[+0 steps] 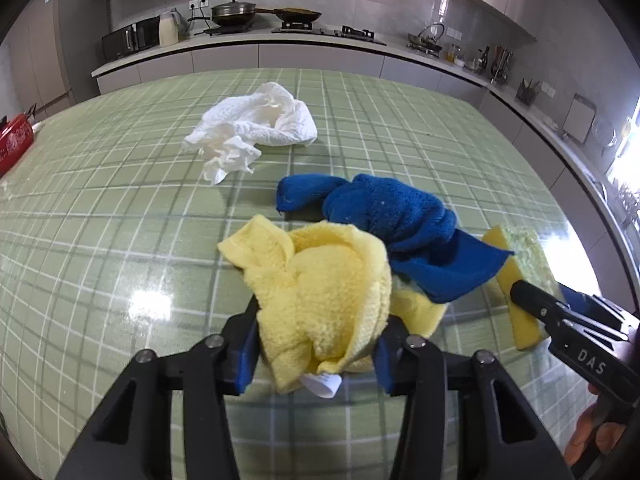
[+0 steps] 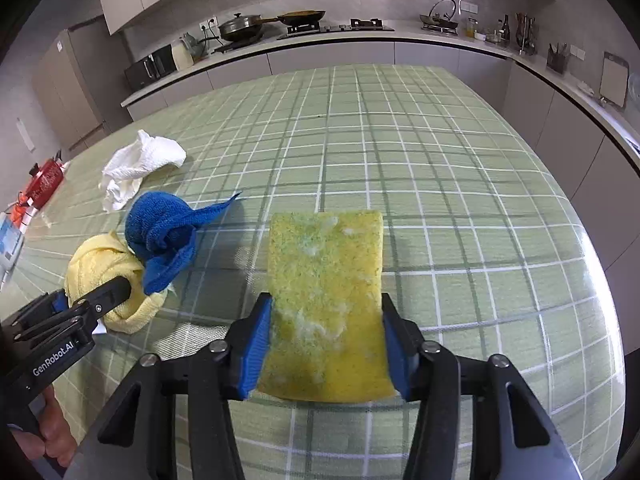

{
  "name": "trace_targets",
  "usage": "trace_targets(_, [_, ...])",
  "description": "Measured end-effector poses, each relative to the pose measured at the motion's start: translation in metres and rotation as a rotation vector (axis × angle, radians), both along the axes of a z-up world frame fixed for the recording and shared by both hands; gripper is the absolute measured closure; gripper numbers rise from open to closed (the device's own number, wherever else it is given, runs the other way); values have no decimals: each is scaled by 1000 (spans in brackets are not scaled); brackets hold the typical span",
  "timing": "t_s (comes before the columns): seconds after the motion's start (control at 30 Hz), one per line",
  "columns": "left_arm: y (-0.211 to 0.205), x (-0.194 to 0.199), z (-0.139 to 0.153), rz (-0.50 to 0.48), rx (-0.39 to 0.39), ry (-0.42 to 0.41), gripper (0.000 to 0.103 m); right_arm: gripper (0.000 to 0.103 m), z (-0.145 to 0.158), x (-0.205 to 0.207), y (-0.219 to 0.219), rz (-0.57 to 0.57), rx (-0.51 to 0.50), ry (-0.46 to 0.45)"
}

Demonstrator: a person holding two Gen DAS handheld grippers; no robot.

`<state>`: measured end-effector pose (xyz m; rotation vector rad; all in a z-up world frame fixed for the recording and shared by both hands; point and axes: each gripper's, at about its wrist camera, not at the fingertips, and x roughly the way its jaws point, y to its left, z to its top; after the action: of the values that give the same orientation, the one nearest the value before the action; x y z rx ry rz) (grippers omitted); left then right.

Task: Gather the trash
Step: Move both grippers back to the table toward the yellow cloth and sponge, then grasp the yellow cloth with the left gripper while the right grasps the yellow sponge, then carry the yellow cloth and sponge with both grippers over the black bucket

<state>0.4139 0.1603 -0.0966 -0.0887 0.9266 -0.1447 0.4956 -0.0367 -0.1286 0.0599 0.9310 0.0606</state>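
Left gripper (image 1: 316, 344) clamps the yellow cloth (image 1: 320, 292); right gripper (image 2: 326, 344) clamps the sponge (image 2: 326, 300); blue cloth (image 1: 384, 220) touching the yellow cloth

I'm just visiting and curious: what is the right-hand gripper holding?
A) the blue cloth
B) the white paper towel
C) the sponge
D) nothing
C: in the right wrist view the right gripper has its blue pads pressed against both sides of the sponge.
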Motion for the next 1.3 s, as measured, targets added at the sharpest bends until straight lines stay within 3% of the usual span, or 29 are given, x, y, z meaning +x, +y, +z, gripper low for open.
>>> trace_targets(0.3, [-6,-28,28,4,-18,-44,58,53,24,-22,-24,-6,44,-48])
trace_targets(0.8, [-100,-70,63,11,-35,-100,58,53,68,-80,-106,39,96,-120])
trace_targets(1.1, [-147,-81,70,-87,-29,-125,58,53,77,-114,-148,-36,114,-147])
trace_targets(1.3, [-161,-81,60,-148,-53,-116,58,53,65,-130,-160,-101,116,-88])
